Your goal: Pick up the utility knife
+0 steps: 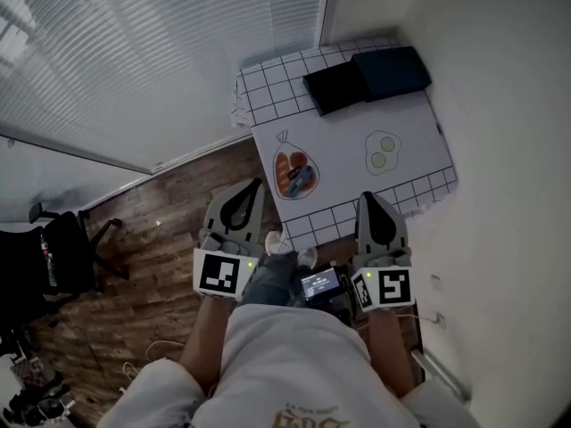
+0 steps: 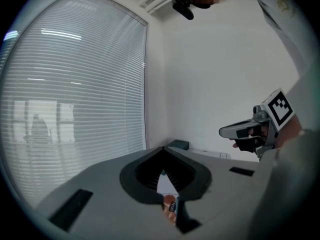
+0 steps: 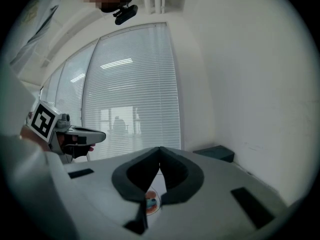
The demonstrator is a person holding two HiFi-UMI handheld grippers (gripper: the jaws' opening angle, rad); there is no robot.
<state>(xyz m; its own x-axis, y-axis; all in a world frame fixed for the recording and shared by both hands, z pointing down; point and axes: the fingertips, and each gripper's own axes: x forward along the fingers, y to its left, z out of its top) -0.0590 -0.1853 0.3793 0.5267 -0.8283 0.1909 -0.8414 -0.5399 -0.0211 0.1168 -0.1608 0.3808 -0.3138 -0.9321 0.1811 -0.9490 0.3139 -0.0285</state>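
Note:
On the white grid-edged table [image 1: 419, 127] lies a clear bag [image 1: 294, 173] holding orange-red and blue items; the utility knife is not distinct among them. My left gripper [image 1: 254, 187] hovers shut just left of the bag, near the table's left edge. At the table's near edge my right gripper [image 1: 367, 200] is also shut and empty. Below the closed tips of the left gripper [image 2: 162, 149] in the left gripper view, the bag [image 2: 170, 205] peeks through. The right gripper view shows the right gripper [image 3: 160, 149] with its tips touching above the bag [image 3: 151, 201].
A second clear bag [image 1: 382, 152] with pale green pieces lies right of the first. A black box [image 1: 335, 86] and a dark blue box [image 1: 391, 70] sit at the table's far end. Window blinds [image 1: 134, 52] are at left, a white wall [image 1: 508, 150] at right, an office chair [image 1: 62, 248] on the wooden floor.

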